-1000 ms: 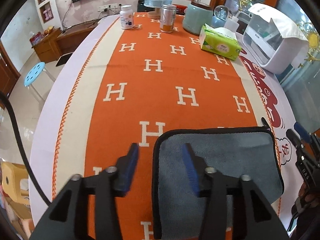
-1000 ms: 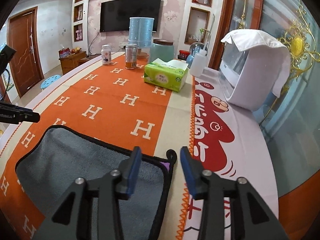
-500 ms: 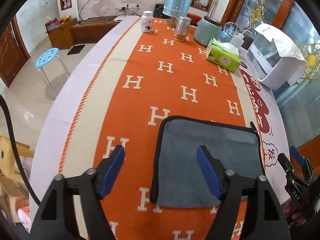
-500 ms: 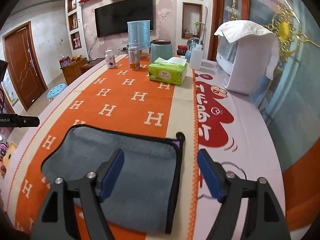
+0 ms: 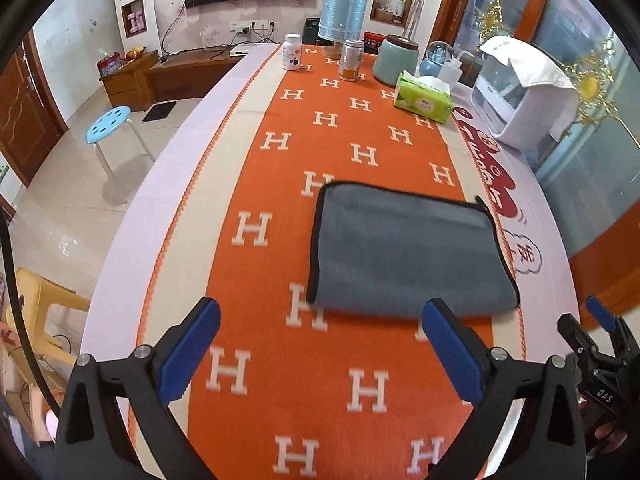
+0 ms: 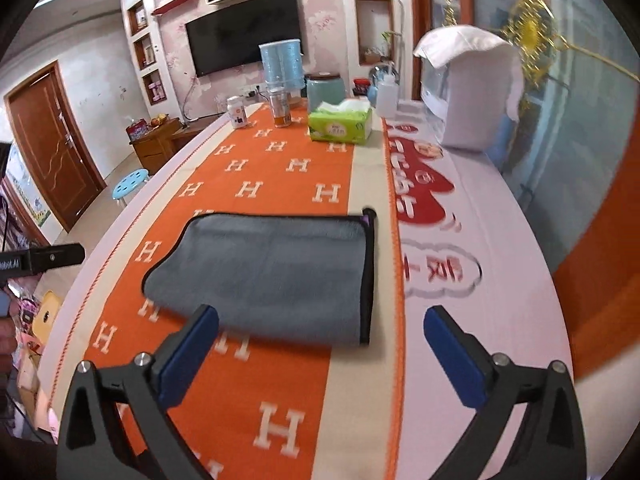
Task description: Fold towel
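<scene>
folded grey towel (image 5: 404, 256) lies flat; both grippers wide, empty.

both wrist views share towel (image 5: 408, 248).

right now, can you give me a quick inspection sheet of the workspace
surface: long table under an orange H-pattern runner, red cartoon print along its right side.
job's things: grey towel with black trim, folded, flat on the runner, nothing gripping it.
clutter: far end holds a white pill bottle, a can, a teal jar, a green tissue pack, a white appliance.
grippers: left hand-held gripper open, short of the towel; right hand-held gripper open, empty.
cables: black cable at far left.
surroundings: wall TV, blue stool, brown door.
</scene>
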